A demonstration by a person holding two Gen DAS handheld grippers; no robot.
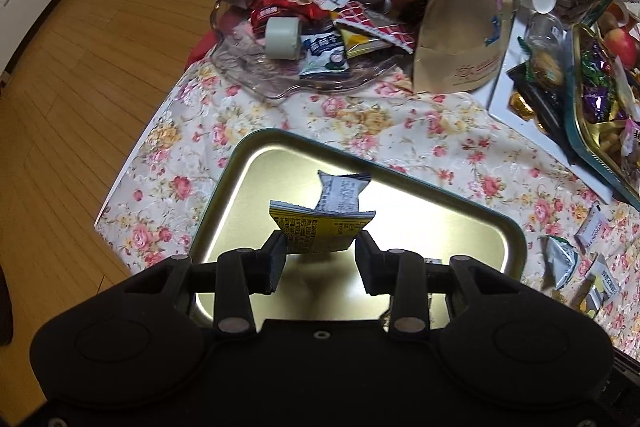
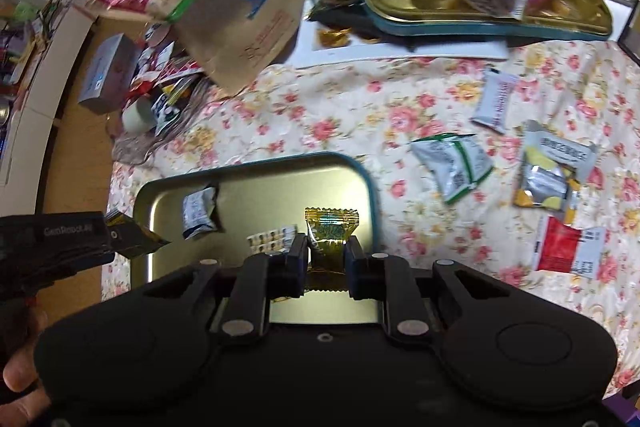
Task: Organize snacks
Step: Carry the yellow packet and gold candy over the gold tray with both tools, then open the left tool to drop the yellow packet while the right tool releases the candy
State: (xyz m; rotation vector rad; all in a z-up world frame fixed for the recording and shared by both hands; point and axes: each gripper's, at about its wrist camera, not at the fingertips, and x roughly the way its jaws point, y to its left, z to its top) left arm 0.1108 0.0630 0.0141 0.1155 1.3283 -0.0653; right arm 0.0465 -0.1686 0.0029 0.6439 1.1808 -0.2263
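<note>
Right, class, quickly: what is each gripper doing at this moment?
Left gripper: closed on a yellow packet, over the tin tray.
Right gripper: closed on a gold candy, over the same tray.

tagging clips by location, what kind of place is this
Most likely a home living or dining area: a floral tablecloth covers the table, wood flooring lies beside it, and everyday clutter such as a brown paper bag and loose snack packets crowds the top.
</note>
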